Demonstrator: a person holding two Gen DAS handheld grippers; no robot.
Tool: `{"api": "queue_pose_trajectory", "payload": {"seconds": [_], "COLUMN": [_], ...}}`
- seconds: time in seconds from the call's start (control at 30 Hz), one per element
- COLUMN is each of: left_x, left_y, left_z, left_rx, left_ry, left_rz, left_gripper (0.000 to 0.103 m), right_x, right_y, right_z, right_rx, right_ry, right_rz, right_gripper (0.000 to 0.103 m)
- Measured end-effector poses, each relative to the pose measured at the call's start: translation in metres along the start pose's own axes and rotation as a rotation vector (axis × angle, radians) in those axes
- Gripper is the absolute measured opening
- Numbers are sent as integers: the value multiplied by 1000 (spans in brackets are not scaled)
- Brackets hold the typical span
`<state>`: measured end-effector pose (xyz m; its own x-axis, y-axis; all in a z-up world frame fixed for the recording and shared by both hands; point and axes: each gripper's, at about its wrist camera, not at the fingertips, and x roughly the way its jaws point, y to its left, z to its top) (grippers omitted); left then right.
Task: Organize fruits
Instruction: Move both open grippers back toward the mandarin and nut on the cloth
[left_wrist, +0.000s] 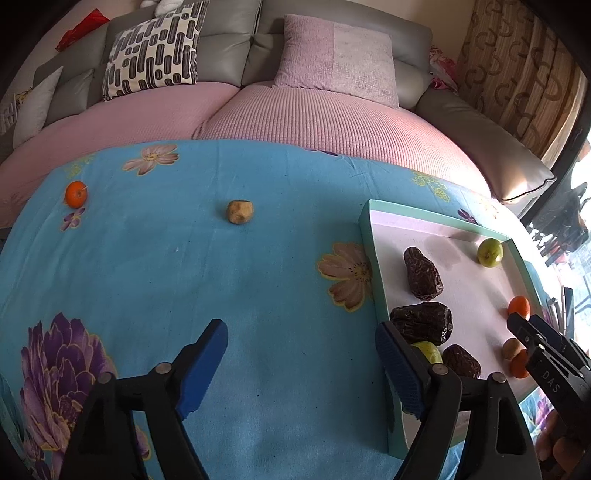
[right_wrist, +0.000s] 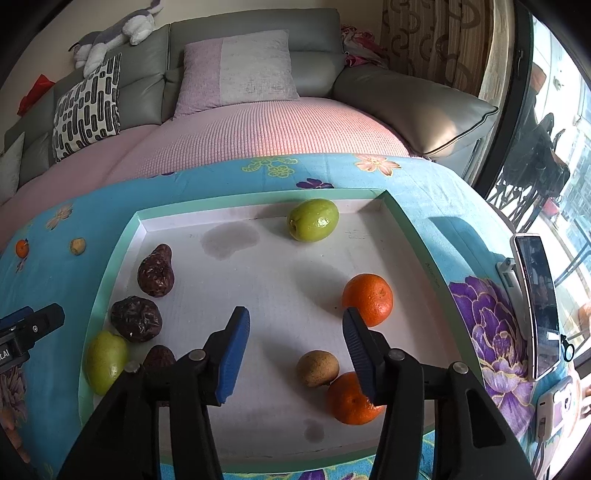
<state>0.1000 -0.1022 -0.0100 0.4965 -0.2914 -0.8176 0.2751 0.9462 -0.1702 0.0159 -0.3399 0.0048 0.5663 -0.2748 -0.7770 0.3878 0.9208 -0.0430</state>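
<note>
Left gripper (left_wrist: 301, 365): wide open, empty, over the blue cloth (left_wrist: 221, 295).
Right gripper (right_wrist: 295, 347): wide open, empty, above the tray (right_wrist: 122, 251).
Loose fruit: tangerine (left_wrist: 76, 193) and small brown fruit (left_wrist: 240, 211) on the cloth, well apart.
Handling: light, roundish, likely to roll; pinch gently across the middle.

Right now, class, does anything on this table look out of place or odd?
Yes. A small orange fruit and a tan fruit lie alone on the blue floral cloth, outside the tray holding the rest. The tray floor also shows grey blotches, like damp stains.
</note>
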Motion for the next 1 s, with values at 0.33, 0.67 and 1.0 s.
{"api": "queue_pose_trajectory", "payload": {"seconds": [0.33, 0.67, 1.0], "left_x": [7, 0, -12], "left_y": [10, 13, 11], "left_z": [-2, -1, 3], "left_rx": [-27, 2, 31], "left_ry": [-13, -74, -108], "left_rz": [69, 165, 187], "left_gripper": [103, 103, 103], "right_x": [2, -6, -10], "right_y": [5, 8, 20], "right_z": [-1, -1, 1], "right_rx": [-41, -49, -56], "right_ry": [-8, -88, -106], "right_rz": [-13, -14, 41], "right_gripper": [84, 96, 96]}}
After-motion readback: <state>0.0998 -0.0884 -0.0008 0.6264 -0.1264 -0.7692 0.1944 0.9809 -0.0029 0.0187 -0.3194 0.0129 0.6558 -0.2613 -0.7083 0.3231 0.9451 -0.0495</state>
